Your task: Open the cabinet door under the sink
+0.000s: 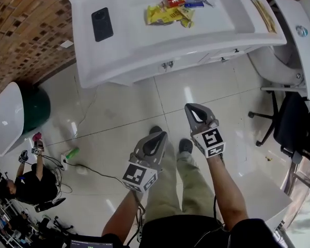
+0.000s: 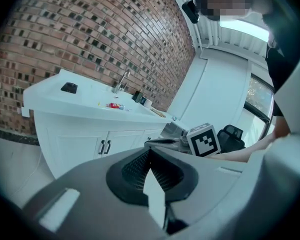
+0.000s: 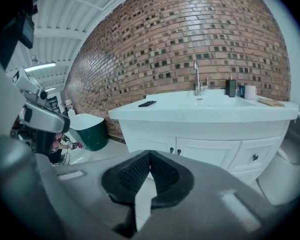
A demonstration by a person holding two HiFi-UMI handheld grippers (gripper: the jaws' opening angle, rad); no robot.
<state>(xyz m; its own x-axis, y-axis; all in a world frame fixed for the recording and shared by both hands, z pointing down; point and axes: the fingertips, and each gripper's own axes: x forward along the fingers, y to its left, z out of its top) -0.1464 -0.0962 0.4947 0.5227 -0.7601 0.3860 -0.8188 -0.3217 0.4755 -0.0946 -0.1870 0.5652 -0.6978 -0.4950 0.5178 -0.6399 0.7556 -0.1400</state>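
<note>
Holding the left gripper (image 1: 157,135) and right gripper (image 1: 189,107) above the floor in the head view, well short of the cabinet door (image 1: 188,62) under the sink (image 1: 139,35); pressing empty jaws together in the left gripper view, facing the door handles (image 2: 105,147); likewise keeping empty jaws closed in the right gripper view.

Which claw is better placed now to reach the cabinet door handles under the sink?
Probably the right claw: in the head view it is further forward, and in its own view the door handles sit almost straight ahead. For the left claw they lie off to the left.
</note>
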